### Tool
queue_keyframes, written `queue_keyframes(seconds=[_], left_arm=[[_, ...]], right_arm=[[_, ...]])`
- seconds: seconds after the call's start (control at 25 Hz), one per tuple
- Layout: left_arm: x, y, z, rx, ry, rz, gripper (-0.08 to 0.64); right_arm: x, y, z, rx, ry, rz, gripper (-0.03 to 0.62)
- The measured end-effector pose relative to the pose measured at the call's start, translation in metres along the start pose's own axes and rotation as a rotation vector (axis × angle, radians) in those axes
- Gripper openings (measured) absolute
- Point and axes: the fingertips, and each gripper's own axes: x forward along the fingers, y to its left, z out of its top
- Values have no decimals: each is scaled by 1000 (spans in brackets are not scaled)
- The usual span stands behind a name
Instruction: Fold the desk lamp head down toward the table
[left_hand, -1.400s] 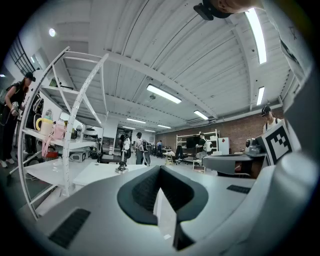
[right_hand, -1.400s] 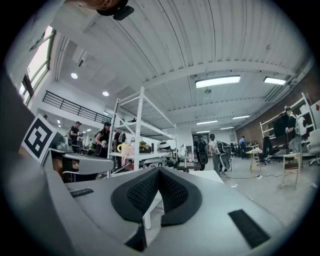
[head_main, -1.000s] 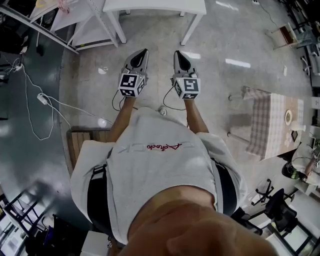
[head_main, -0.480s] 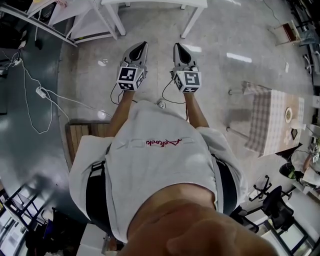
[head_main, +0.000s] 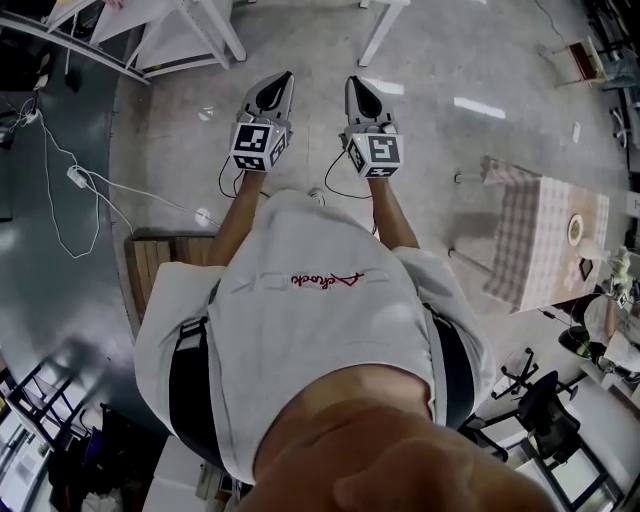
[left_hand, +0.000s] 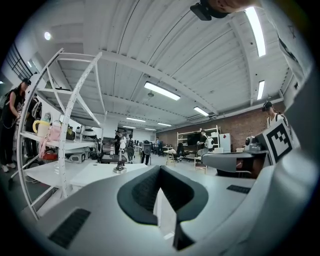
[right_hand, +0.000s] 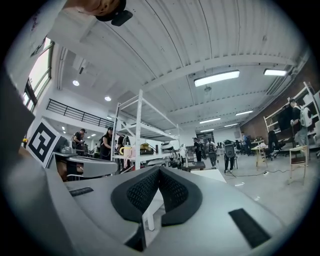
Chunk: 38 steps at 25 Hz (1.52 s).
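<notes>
Both forearms reach forward, level and side by side. The left gripper (head_main: 285, 82) and right gripper (head_main: 353, 84) have jaws clenched on nothing. The desk lamp (left_hand: 119, 165) stands on the white worktop (left_hand: 92, 174) ahead, well apart.

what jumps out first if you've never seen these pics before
Two grey grippers with black-and-white marker cubes, the left gripper and the right gripper, are held out side by side over the grey concrete floor at the top middle of the head view, both shut and empty. Below them the person's white shirt fills the centre, and a table with a checked cloth stands at the right.
</notes>
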Motion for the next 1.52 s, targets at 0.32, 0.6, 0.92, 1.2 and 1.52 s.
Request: queue_keyframes(seconds=[0.32,0.6,0.92,1.2,1.52], left_arm=[[8,-2,-12,-11,2,25,12],[16,6,-20,-26,8,47,12],[47,40,-38,-38,22,64,12],[115,95,-43,-50,23,51,12],[214,169,-26,-70,41,18,12]], right_arm=[[-3,-14,-12,-2,18,15,17],[4,-22,-20,-6,32,31,17],[42,-33,-39,-3,39,39,17],[120,-52,-57,-6,56,43,17],[232,-87,-56,-11,87,38,17]])
